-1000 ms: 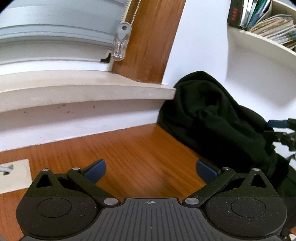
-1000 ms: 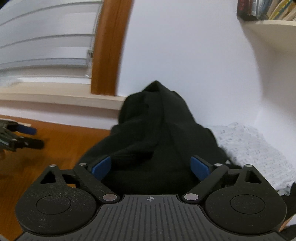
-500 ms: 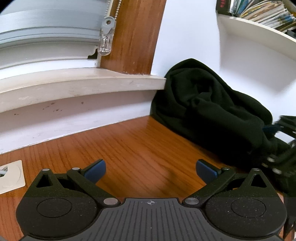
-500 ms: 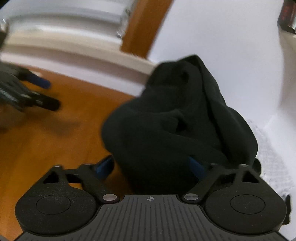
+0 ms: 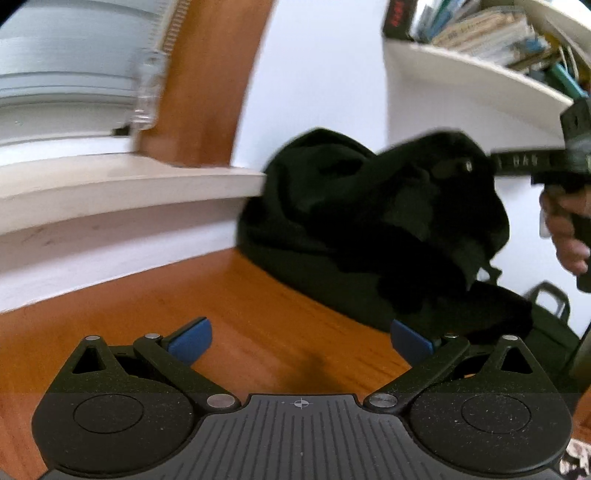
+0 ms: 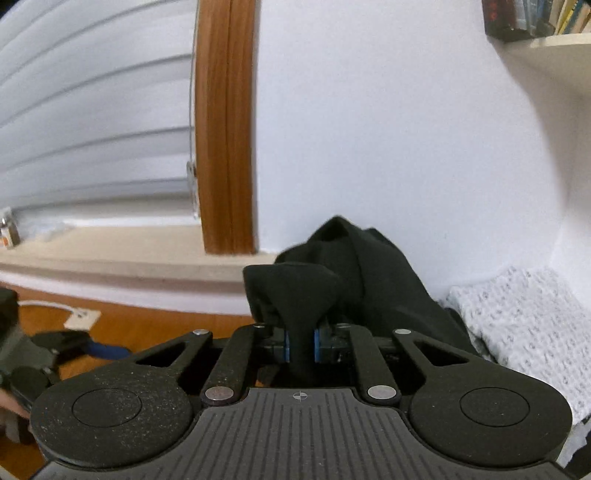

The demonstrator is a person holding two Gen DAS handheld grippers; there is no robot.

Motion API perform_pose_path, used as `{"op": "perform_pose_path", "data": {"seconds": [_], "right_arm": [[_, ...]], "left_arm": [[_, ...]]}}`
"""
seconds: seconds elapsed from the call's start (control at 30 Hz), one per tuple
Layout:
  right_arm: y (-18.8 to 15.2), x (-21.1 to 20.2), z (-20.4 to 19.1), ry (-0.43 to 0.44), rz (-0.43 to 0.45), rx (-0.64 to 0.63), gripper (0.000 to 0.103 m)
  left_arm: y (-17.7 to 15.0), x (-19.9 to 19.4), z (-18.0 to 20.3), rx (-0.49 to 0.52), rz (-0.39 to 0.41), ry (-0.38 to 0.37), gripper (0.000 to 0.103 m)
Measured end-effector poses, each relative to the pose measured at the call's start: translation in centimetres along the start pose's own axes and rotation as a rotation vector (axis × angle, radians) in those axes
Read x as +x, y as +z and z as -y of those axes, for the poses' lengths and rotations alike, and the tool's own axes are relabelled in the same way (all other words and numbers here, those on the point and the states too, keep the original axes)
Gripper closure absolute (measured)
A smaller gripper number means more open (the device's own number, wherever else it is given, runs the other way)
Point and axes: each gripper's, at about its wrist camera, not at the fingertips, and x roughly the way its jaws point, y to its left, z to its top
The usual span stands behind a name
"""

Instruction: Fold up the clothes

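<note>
My right claw [image 6: 300, 345] is clamped on a bunched fold of the black garment [image 6: 354, 280], lifted just ahead of its blue pads, the rest heaped against the wall beyond. My left claw [image 5: 301, 338] hangs spread wide over the wooden surface [image 5: 258, 314], the garment ahead and to its right.

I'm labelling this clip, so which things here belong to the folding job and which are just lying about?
Part of the job:
black garment
right gripper, shut on it
left gripper, open

Just lying about:
white knitted cloth
books on the shelf
window blind
white socket plate
</note>
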Motion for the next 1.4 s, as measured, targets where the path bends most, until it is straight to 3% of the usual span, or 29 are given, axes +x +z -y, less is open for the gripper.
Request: {"op": "perform_pose_path", "data": {"seconds": [0.13,0.3,0.53,0.73,0.93,1.13,1.23,1.4], "right_arm": [[1.4,-1.7,0.1,0.066,0.091,0.019,0.092],[4.8,-4.2,-0.7,0.116,0.188,0.003,0.092],[10.3,-7.4,-2.9,0.097,0.271,-0.107,0.092],[14.7,-7.6,-6.7,0.145,0.323,-0.182,0.092],[13.6,-2.5,-7.8,0.118,0.211,-0.176,0.092],[11.1,0.7,-7.8,0.091,0.119,-0.146,0.087],[9.6,2.6,-7.6,0.082,0.046,-0.127,0.078],[7.7,3.2,-7.5,0.113,-0.018,-0.111,0.053]], "left_arm": [[2.4,1.8,2.4,0.068,0.002,-0.006,0.011],[4.5,2.4,4.0,0.072,0.053,-0.047,0.012],[6.2,-0.6,4.7,0.064,0.140,-0.037,0.012],[7.4,-5.3,3.5,0.031,0.209,-0.023,0.012],[7.1,-7.3,2.5,0.017,0.193,-0.013,0.012],[4.8,-5.7,1.5,-0.073,0.121,-0.122,0.012],[3.7,-4.0,1.1,-0.096,0.103,-0.141,0.011],[2.9,-3.3,1.0,-0.097,0.082,-0.090,0.011]]}}
